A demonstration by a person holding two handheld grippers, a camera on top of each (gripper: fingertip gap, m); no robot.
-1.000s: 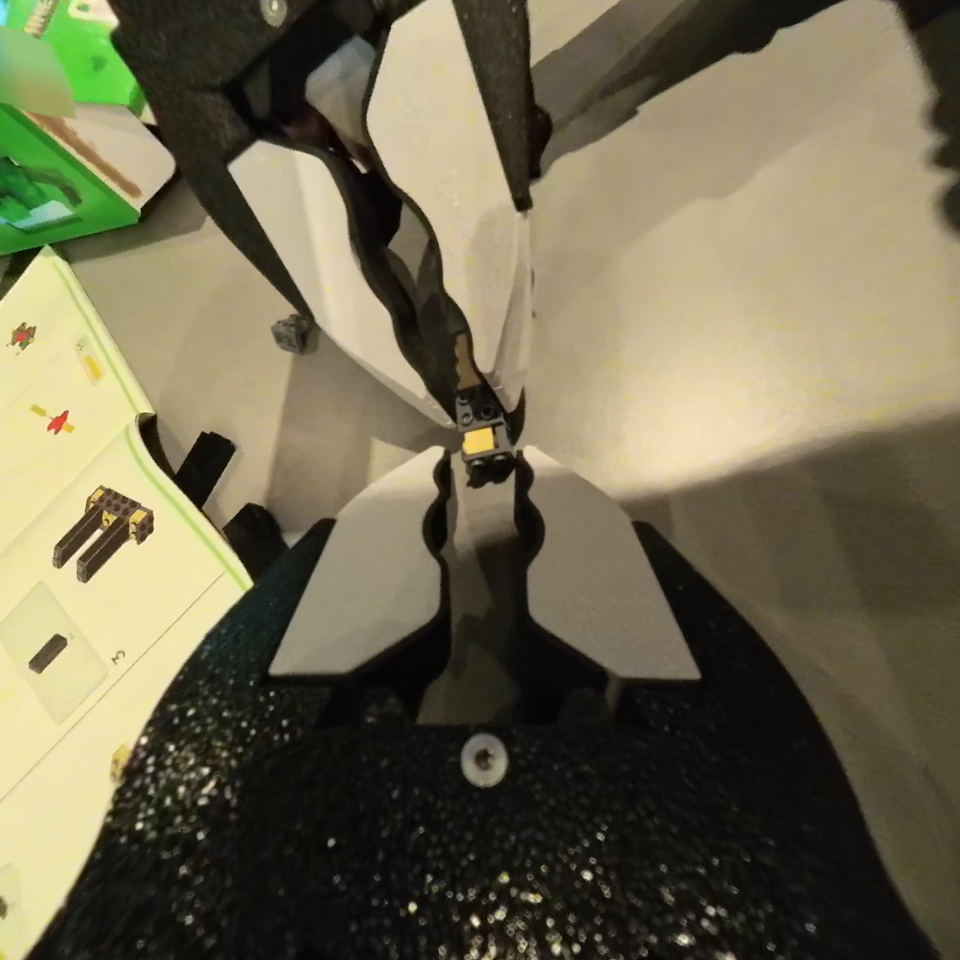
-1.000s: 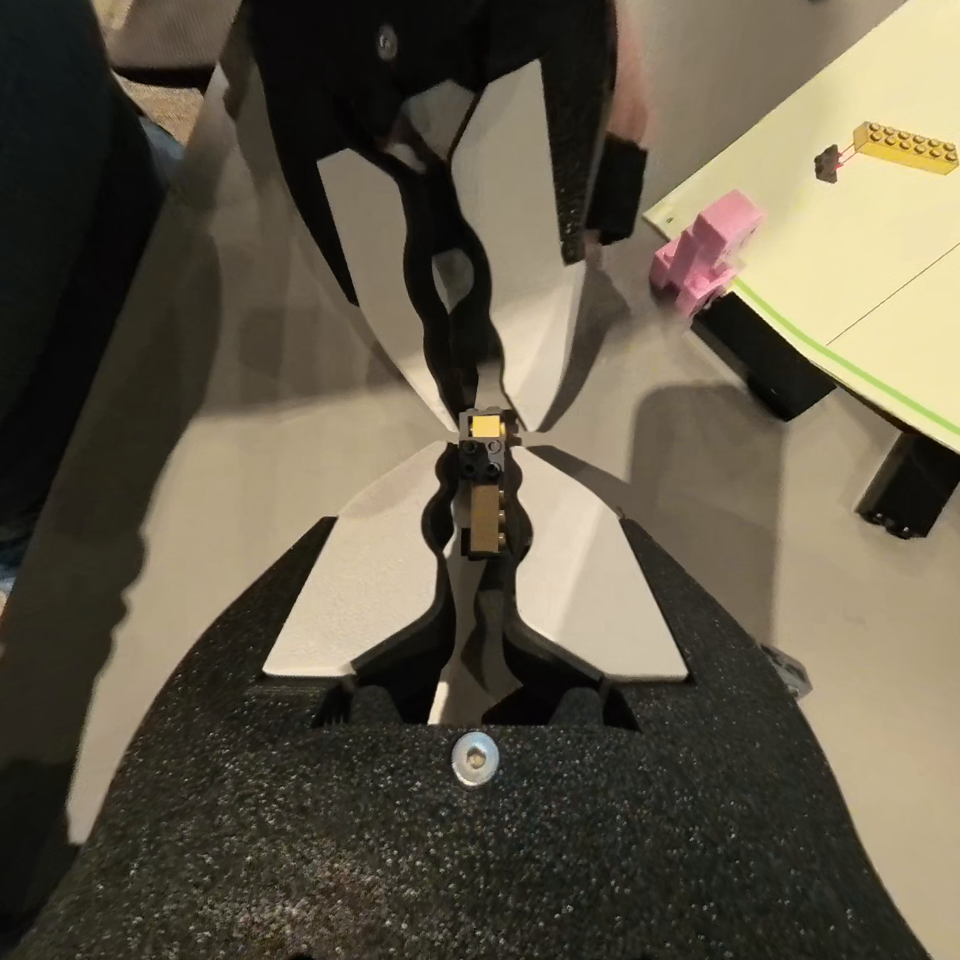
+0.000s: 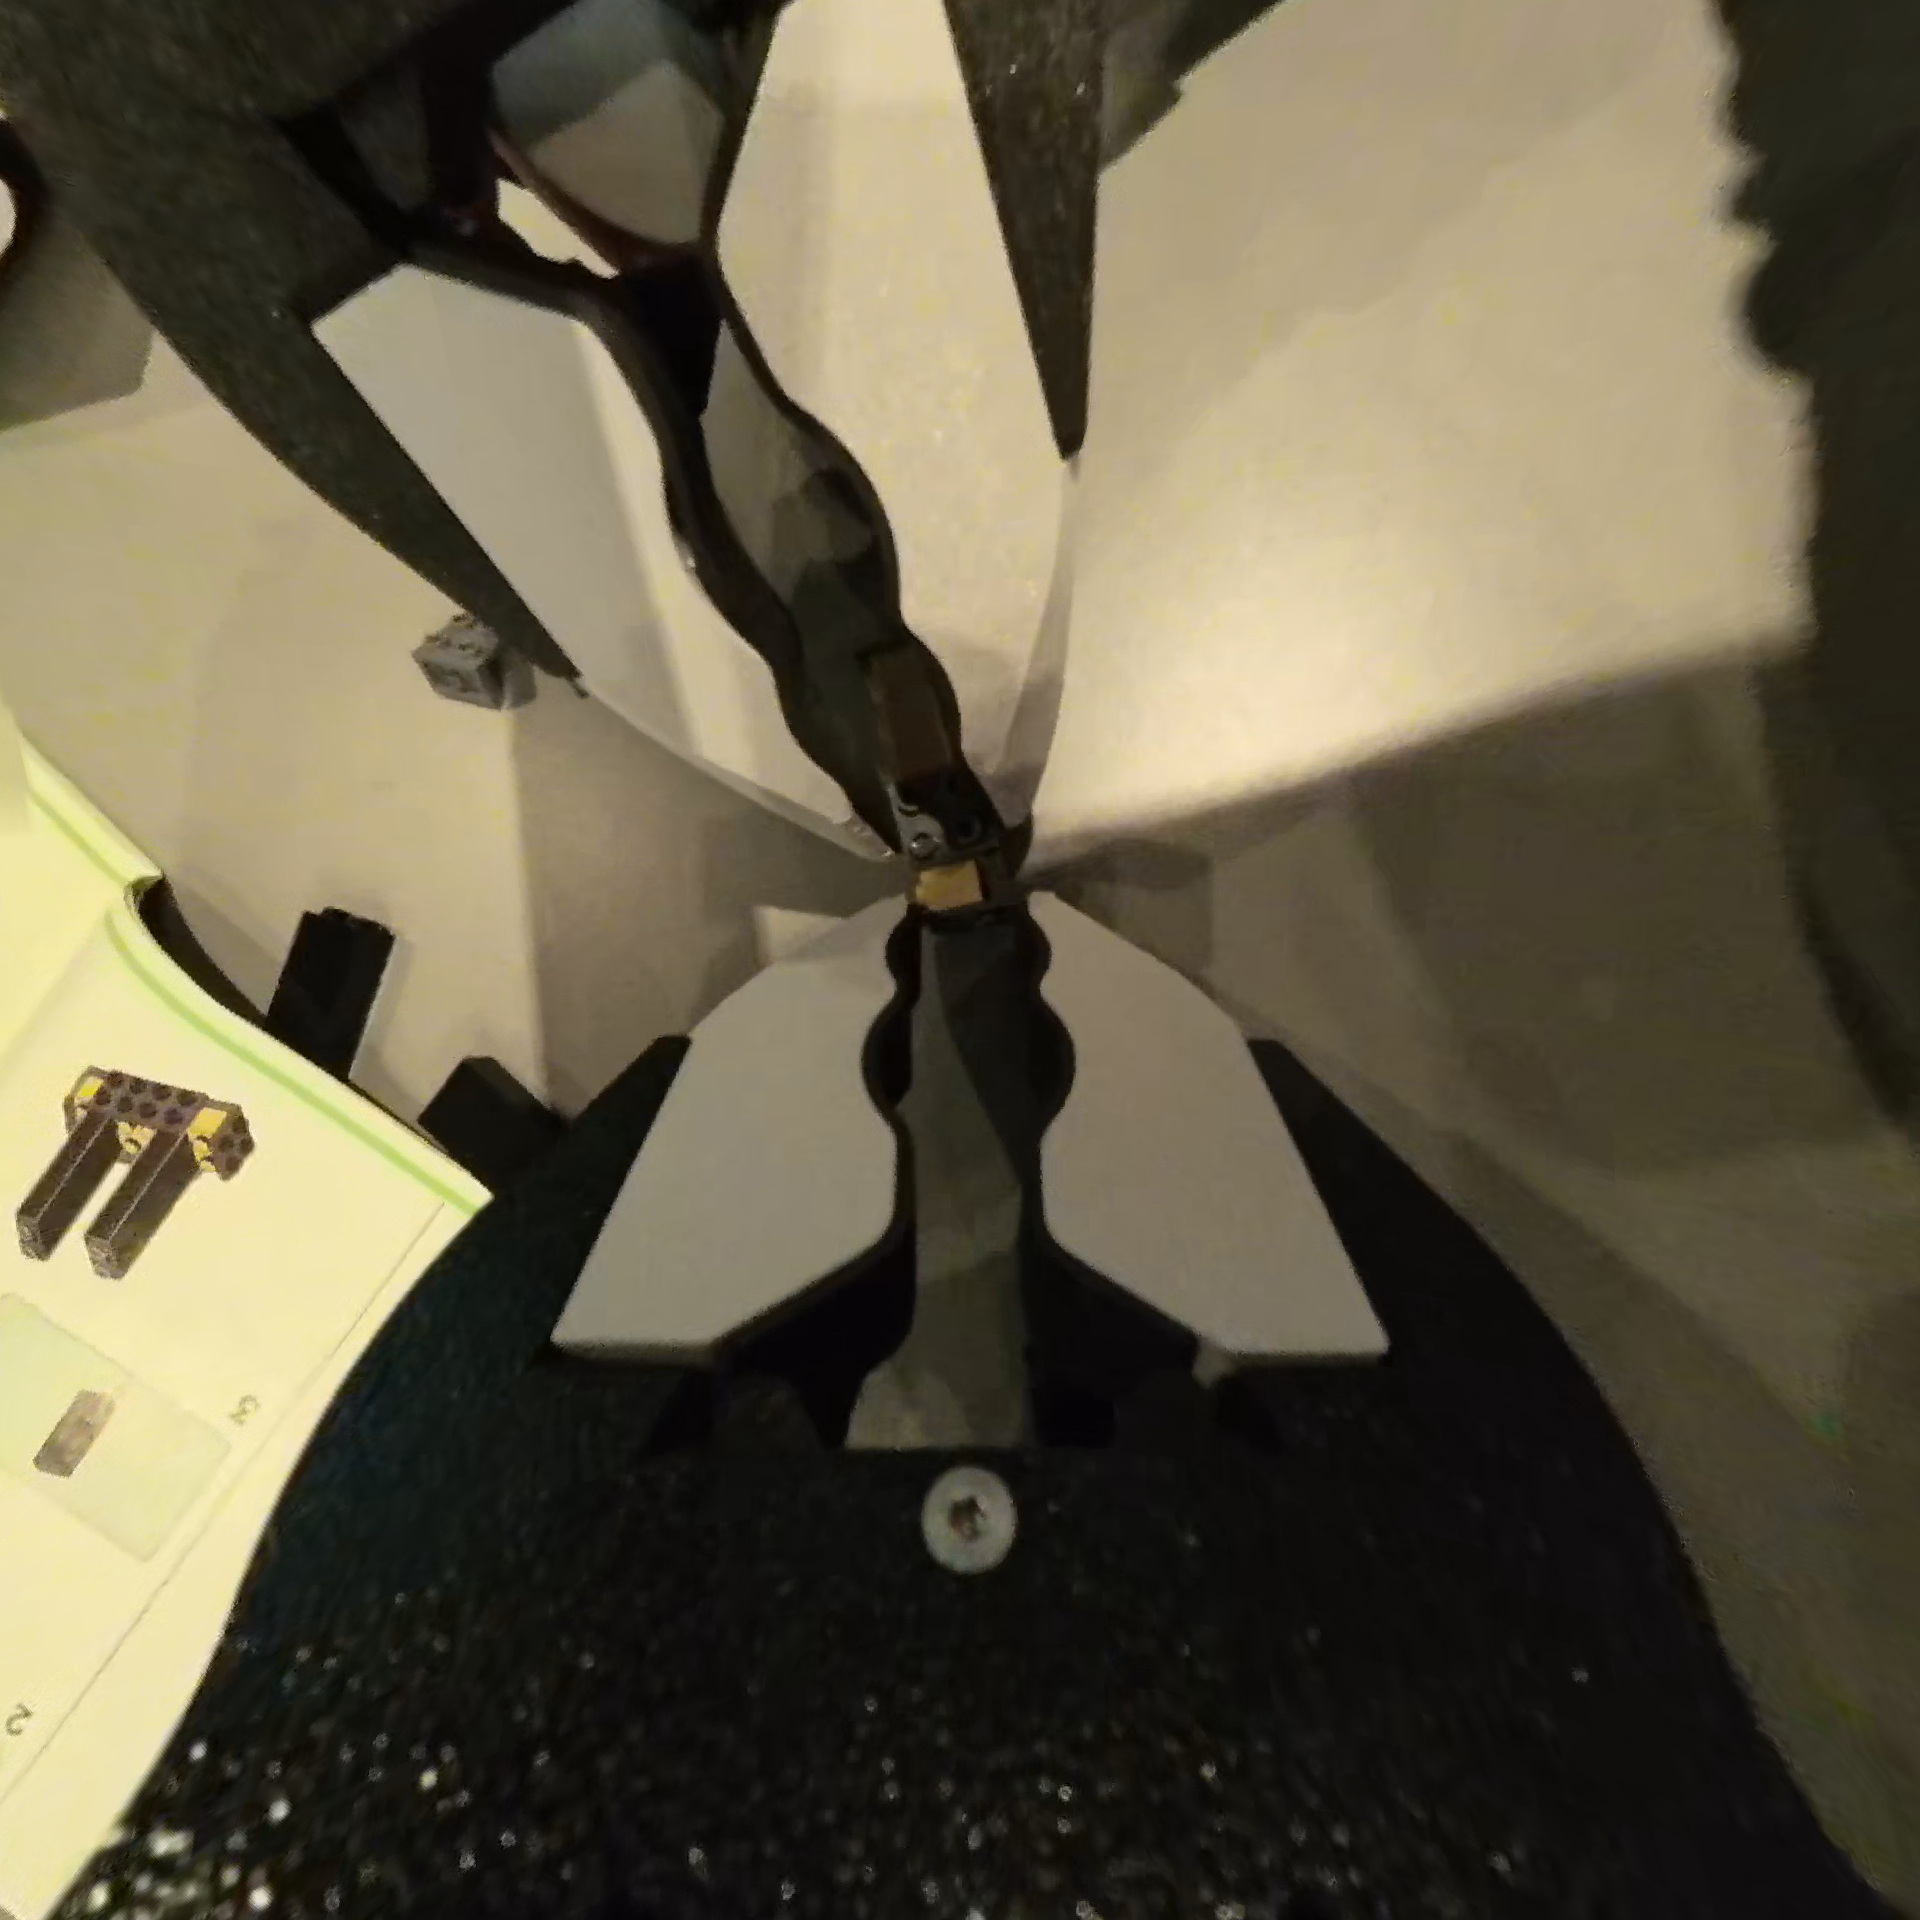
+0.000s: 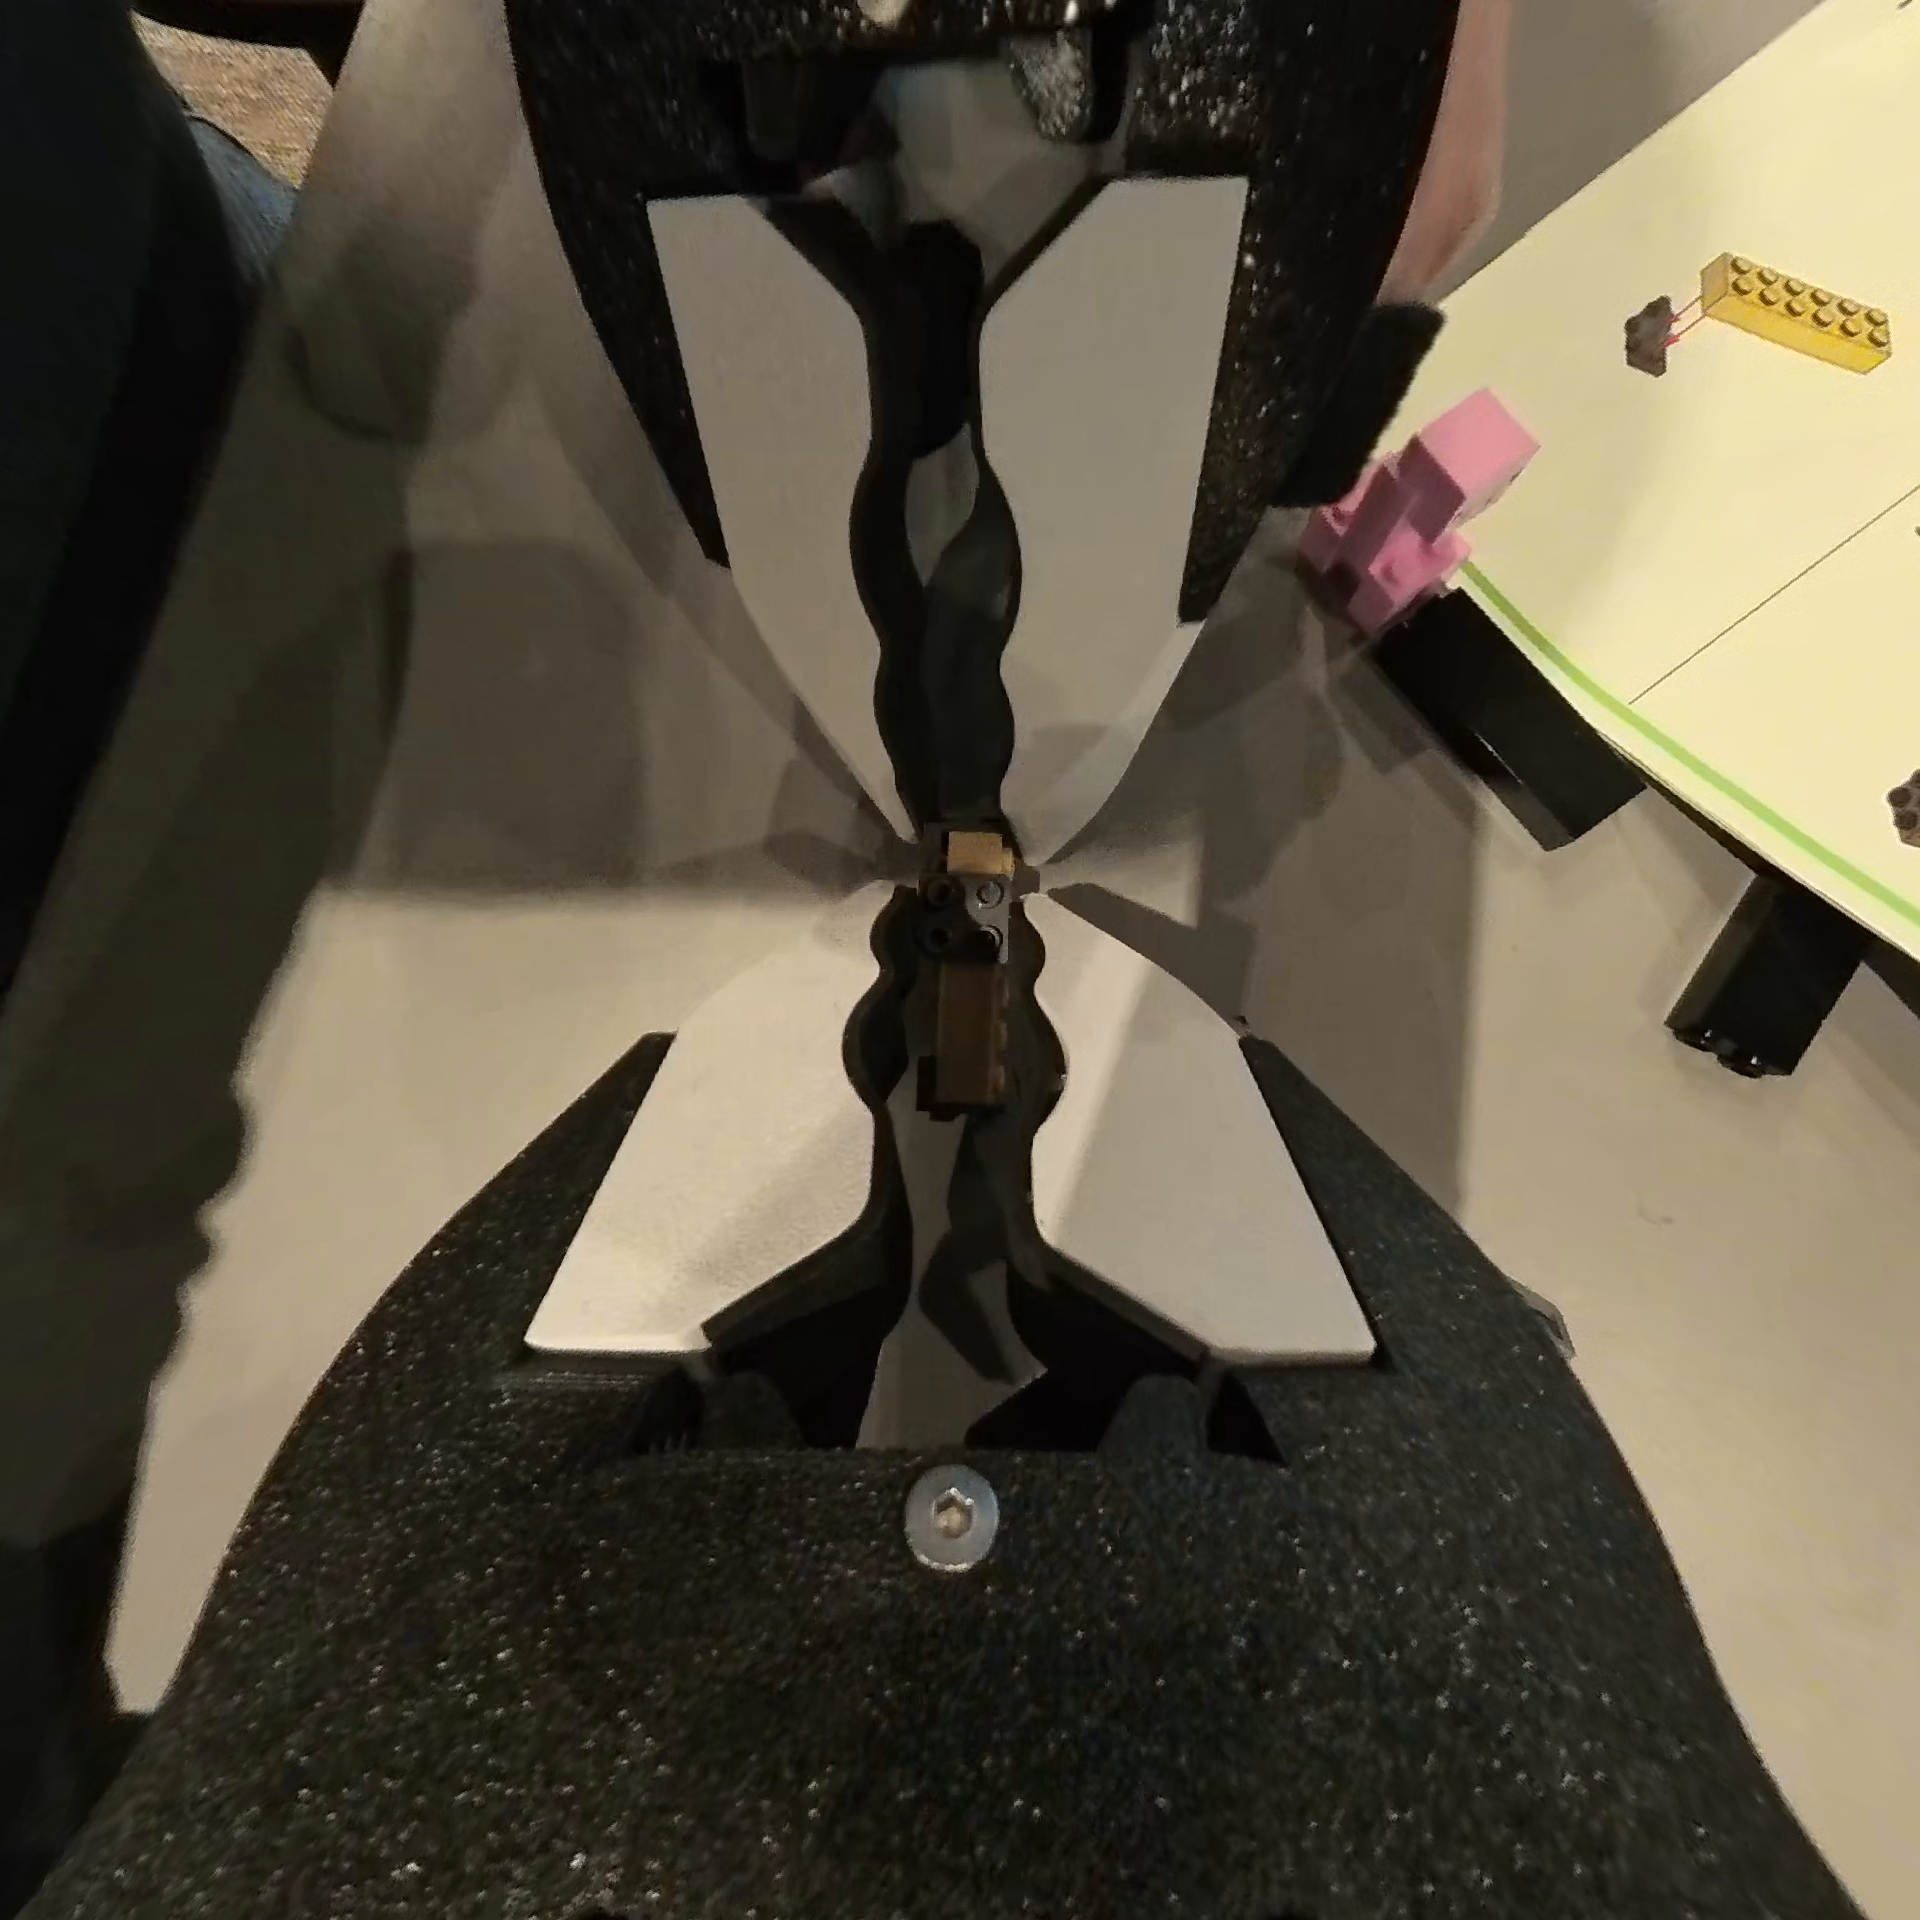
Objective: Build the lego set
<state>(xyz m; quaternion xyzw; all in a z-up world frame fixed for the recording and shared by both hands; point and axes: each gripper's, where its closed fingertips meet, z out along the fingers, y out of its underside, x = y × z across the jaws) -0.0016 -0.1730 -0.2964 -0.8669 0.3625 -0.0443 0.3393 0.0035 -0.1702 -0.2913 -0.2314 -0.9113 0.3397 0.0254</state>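
My two grippers meet tip to tip above the table. My right gripper is shut on a dull yellow brick with a dark grey studded piece on its end. My left gripper is shut on a small piece with a yellow face, which is pressed against that dark grey piece. In the left wrist view the right gripper comes in from the top, holding the yellow brick. In the right wrist view the left gripper comes in from the top, with the small yellow piece at its tips.
An open instruction booklet lies at the left, and shows in the right wrist view at the right. Long black bricks poke out from under it. A pink figure and a small grey piece lie on the table. A dark sleeve is at the left.
The two grippers have swung into a straighter line with each other and drawn closer. Both stay clamped on the pieces between them. The green box has left the left wrist view.
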